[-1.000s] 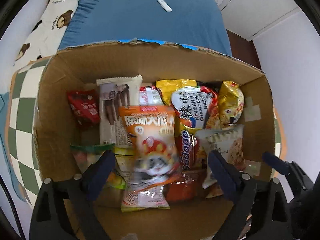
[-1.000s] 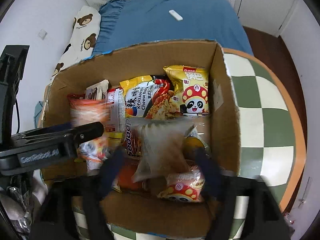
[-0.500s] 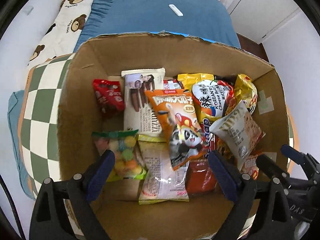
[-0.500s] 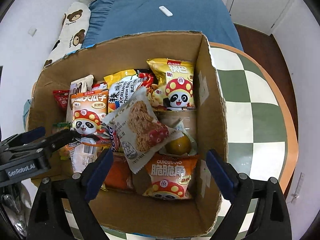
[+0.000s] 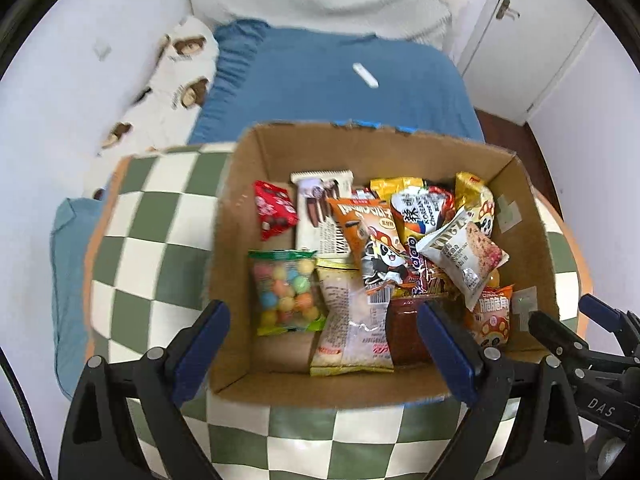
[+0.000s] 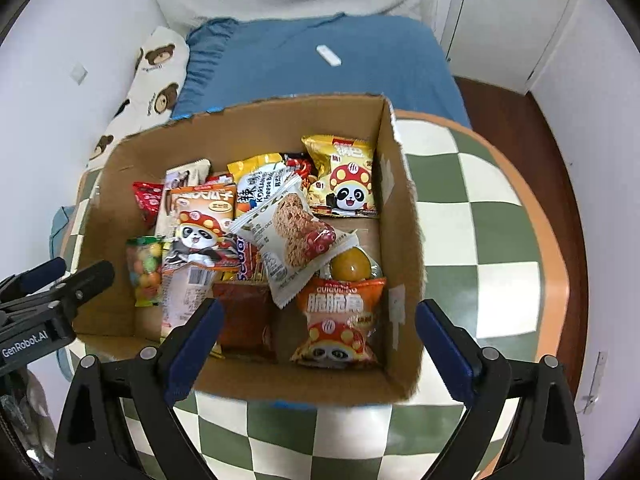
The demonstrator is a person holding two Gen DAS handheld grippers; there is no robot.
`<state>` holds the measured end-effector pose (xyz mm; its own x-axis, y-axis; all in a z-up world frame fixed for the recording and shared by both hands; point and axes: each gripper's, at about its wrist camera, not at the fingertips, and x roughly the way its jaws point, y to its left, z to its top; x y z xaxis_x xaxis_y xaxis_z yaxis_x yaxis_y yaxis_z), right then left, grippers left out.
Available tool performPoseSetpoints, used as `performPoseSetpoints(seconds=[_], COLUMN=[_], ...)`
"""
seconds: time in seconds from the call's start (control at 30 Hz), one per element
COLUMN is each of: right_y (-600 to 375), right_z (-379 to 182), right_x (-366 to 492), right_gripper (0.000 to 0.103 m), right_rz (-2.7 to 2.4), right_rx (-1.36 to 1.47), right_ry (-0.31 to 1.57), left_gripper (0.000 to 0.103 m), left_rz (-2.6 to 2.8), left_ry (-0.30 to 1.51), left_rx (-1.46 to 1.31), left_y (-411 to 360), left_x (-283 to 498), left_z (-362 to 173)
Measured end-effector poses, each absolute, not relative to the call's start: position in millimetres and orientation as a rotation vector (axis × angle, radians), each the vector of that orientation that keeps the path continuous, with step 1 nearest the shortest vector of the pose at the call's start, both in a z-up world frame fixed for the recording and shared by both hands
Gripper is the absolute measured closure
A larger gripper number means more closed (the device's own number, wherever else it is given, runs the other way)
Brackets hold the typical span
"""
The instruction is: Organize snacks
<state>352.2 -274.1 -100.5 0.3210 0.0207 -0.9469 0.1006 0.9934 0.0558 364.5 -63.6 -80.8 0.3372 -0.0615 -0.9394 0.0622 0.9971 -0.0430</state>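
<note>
Both the left gripper (image 5: 323,340) and the right gripper (image 6: 316,340) hang empty with jaws wide, the right's having just been opening. The brown cardboard box (image 6: 400,240), frame centre, holds the snack packets; the white oat-bar packet (image 6: 294,236) lies loosely on top. Best lift clear without snagging the rim.

Dark red packet (image 6: 244,316) partly buried

One open brown cardboard box (image 6: 400,240) holds about a dozen bright plastic snack packets (image 6: 296,236); exact count unclear.
</note>
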Motion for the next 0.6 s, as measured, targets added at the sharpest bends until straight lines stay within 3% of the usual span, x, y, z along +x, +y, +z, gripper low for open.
performPoseSetpoints(seconds=[0.6], right_y=[-252], right_z=[7], right_x=[185], right_gripper=[0.001], right_rz=[-0.067], right_rx=[0.081], right_ry=[0.892], left_gripper=[0.007], left_rz=[-0.104], left_ry=[0.929], left_rx=[-0.009], left_y=[-45], left_x=[194], left_z=[8])
